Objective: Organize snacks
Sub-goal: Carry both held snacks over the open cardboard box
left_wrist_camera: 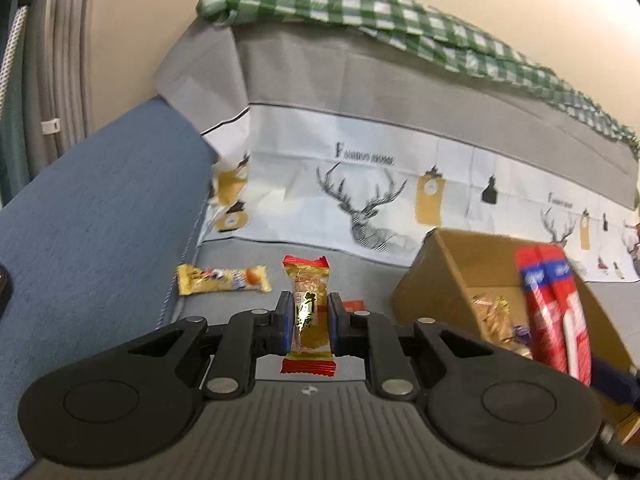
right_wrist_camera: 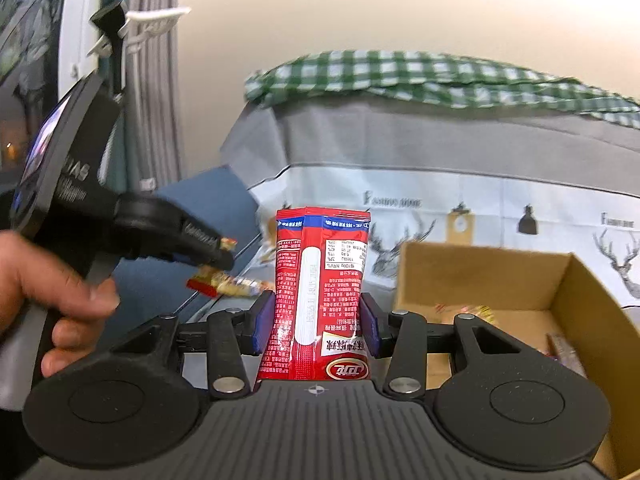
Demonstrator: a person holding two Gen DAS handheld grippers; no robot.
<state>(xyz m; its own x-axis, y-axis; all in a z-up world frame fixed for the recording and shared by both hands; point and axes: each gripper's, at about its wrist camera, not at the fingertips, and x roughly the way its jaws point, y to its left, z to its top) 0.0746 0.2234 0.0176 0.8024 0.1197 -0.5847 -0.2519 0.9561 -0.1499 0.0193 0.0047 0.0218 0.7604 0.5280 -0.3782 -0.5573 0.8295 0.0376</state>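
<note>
In the left wrist view we start at the left of the frame, where a yellow snack bar (left_wrist_camera: 222, 279) lies alone on the grey surface (left_wrist_camera: 248, 256), beside a blue cushion (left_wrist_camera: 100, 208). Nothing is near it, so we judge it not yet sorted. At the centre, our left claw (left_wrist_camera: 310, 326) is nearly closed, its blue pads pinching a gold candy with red ends (left_wrist_camera: 308, 312), which stands upright between them, clear of the surface. A small red scrap just right of the claw is too hidden to name. At the right of the frame sits the cardboard box (left_wrist_camera: 448, 264), already holding a few wrapped sweets in its bottom.

In the right wrist view, a hand (right_wrist_camera: 48, 280) at the left edge holds the left claw, seen from the side with the candy in its tip. At the centre, our right claw (right_wrist_camera: 316, 330) is part-way closed on a red snack pouch (right_wrist_camera: 320, 288), held upright, with the box (right_wrist_camera: 480, 264) at lower right, near but not under it.

We judge the task well under way: some snacks boxed, two held for the box, and at least the yellow bar left. The box's near wall is cut off, its contents are blurred and uncountable, and the pouch print is barely legible.
</note>
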